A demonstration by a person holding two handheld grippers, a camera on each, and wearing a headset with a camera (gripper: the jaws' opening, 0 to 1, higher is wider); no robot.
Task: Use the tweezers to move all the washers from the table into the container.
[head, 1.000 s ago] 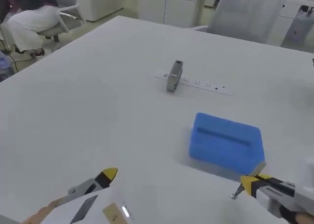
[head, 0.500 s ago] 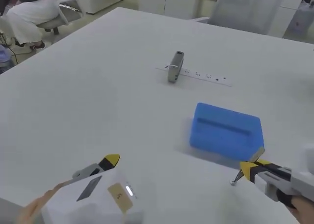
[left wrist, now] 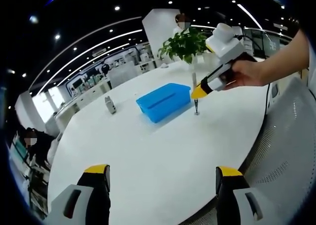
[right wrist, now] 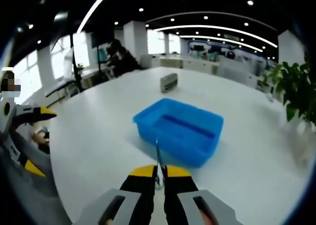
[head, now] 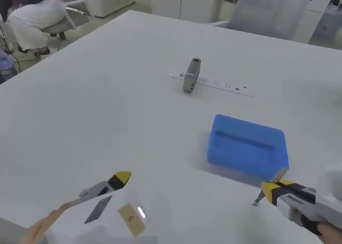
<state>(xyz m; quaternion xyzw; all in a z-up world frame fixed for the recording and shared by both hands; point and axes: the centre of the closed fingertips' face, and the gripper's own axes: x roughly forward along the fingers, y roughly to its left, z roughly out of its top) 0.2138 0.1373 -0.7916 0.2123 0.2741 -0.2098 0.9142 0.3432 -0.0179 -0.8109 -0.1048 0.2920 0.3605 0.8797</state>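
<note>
Left gripper (left wrist: 163, 173): jaws spread wide, nothing between them; in the head view (head: 118, 180) it sits at 7 o'clock, low over the white table (head: 107, 94). Right gripper (right wrist: 158, 171): jaws closed together and clamped on the tweezers (right wrist: 157, 153), whose thin metal points project straight ahead of the yellow jaw tips. In the head view this gripper (head: 272, 190) sits at 5 o'clock, with the tweezers (head: 257, 200) angled down toward the table near the front edge of the container (contact with the surface cannot be confirmed). The left gripper view shows the same arrangement from the side: the right gripper (left wrist: 200, 92) held in a hand, the tweezers (left wrist: 195, 105) pointing down at the table beside the container. Container (head: 247, 147): blue, rectangular, open-topped, resting flat on the table at 4 o'clock in the head view, directly ahead of the right gripper at 12 o'clock in its own view (right wrist: 177, 129). A gray block (head: 191, 75) stands on a white power strip (head: 224, 88) at 11 o'clock from the container, well apart from it. A plant (right wrist: 296, 82) shows at 3 o'clock in the right gripper view.
</note>
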